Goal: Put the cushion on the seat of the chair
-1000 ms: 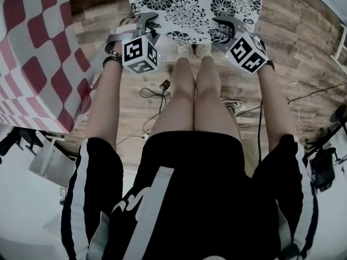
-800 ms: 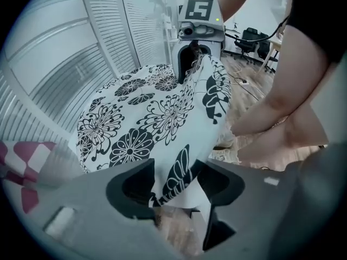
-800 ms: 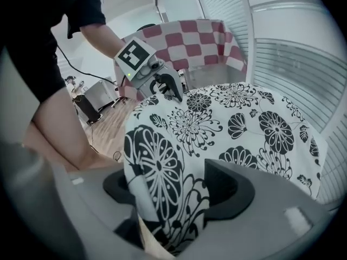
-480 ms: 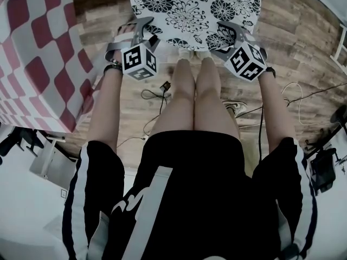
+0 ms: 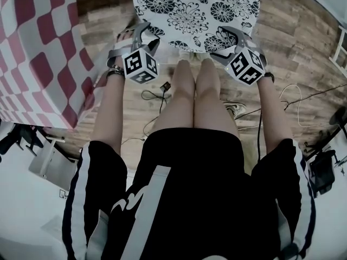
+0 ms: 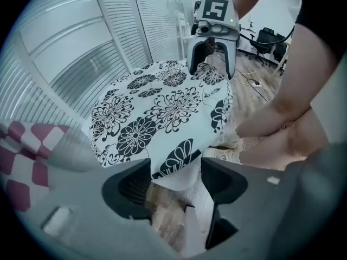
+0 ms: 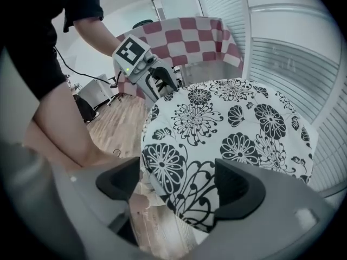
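The white cushion with black flowers lies flat on the chair seat, which it hides almost wholly; a pale chair part shows below it. My left gripper is at the cushion's near left corner and my right gripper at its near right corner. In the left gripper view the left gripper has its jaws opening, with the cushion's corner loose between them. In the right gripper view the right gripper also has its jaws opening around a corner of the cushion, and its pads are not pressing on it.
A table with a red and white checked cloth stands close on the left. The person's legs are just in front of the chair. Cables lie on the wooden floor. White slatted shutters are behind the chair. Office chairs stand at the right.
Both grippers have drawn back a little toward the person and their jaws have spread wider. The cushion has stayed on the seat.
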Available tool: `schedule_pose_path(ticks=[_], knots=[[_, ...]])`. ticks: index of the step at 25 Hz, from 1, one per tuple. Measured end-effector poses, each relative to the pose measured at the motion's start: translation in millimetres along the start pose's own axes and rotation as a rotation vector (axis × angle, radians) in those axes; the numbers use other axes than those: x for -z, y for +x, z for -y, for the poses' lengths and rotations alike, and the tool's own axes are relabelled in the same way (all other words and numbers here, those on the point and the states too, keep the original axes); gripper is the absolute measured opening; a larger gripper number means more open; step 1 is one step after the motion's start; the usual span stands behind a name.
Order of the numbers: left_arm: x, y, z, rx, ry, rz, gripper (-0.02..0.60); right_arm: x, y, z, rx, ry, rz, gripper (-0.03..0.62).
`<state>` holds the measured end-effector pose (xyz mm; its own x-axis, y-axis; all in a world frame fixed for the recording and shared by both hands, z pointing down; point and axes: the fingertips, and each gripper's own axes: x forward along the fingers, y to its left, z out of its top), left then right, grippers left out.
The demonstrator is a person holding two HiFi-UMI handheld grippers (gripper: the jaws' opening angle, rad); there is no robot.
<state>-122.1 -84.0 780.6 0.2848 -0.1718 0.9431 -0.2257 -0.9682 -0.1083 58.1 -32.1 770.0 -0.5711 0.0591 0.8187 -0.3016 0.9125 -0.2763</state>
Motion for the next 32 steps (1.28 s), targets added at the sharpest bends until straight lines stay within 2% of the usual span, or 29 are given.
schedule_pose_path(ticks=[5,11,18,25,27,32], knots=[[-1.1,-7.4,-0.6,-0.020,-0.029,0.002,0.298,-3.6,-12.6,2.2,0.029,0.061,0.043,0.411],[-11.8,-23.9,0.1,-0.043,-0.125,0.038,0.298,-37.1,-38.0,10.0,0.087,0.136,0.177,0.411],[-39.1,-40.4,-10.8,-0.090,-0.218,0.101,0.298,-67.4,-58.0,20.2,0.126,0.174,0.267,0.410],[-69.2,-66.6,-34.5,-0.144,-0.347,0.197,0.296,-97.8,-94.3,38.9,0.214,0.350,0.444,0.407],[-77.4,-75.3,-40.0,-0.160,-0.388,0.226,0.296,-106.3,-105.8,40.4,0.230,0.370,0.481,0.405],[-93.0,-96.1,-60.7,-0.222,-0.544,0.299,0.296,-132.9,-127.5,47.3,0.251,0.394,0.553,0.397]])
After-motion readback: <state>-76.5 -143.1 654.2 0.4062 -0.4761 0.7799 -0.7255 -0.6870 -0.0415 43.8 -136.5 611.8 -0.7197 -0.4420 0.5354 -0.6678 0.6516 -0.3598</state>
